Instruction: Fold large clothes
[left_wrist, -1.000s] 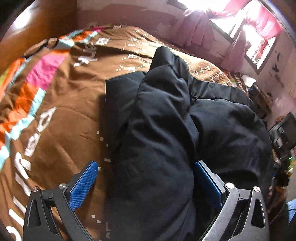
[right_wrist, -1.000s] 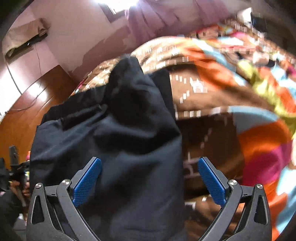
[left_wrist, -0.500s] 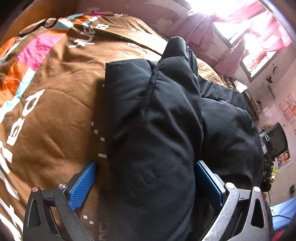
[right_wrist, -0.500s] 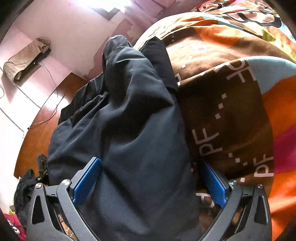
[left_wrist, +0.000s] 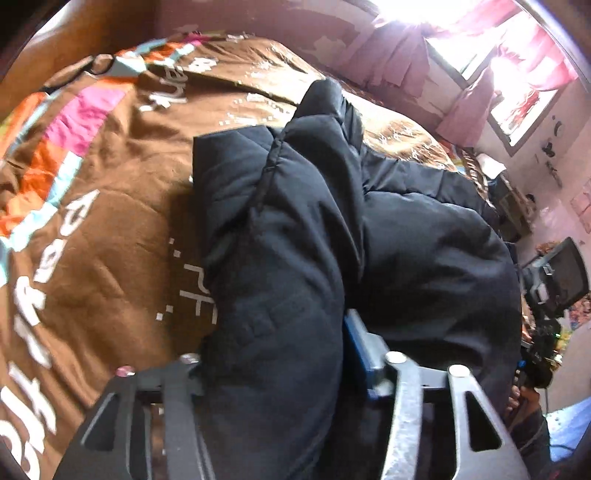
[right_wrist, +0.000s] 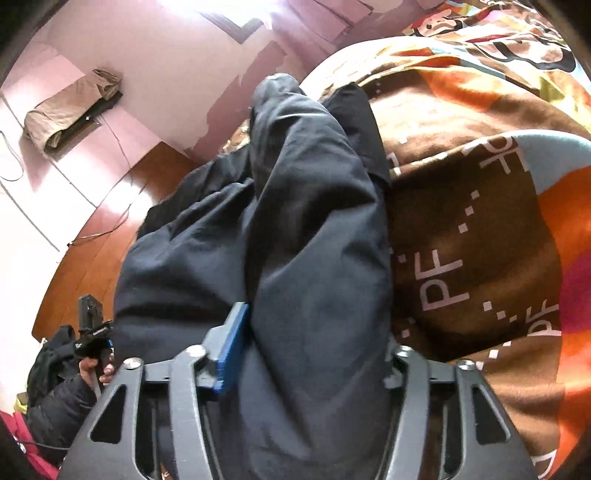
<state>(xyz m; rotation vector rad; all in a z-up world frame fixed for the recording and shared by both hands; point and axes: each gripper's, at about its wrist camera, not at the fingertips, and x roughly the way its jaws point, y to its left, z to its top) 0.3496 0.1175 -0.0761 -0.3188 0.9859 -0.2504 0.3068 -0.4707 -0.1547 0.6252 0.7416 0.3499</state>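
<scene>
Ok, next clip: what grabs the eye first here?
A bulky black padded jacket fills the middle of both views, lying on a brown quilt with white lettering and bright patches. The left tongs and right tongs are each clamped on a thick ridge of it. A sunlit, pink-curtained window glares upper right.

left hand-held gripper (left_wrist: 280, 350) clamped on fabric; right hand-held gripper (right_wrist: 314, 354) likewise

Black padded jacket (left_wrist: 303, 258); brown bedspread (left_wrist: 122, 206) with white lettering and orange, pink, pale-blue blocks; blue-padded fingers (right_wrist: 232, 347); pink curtains (left_wrist: 517, 48).
</scene>
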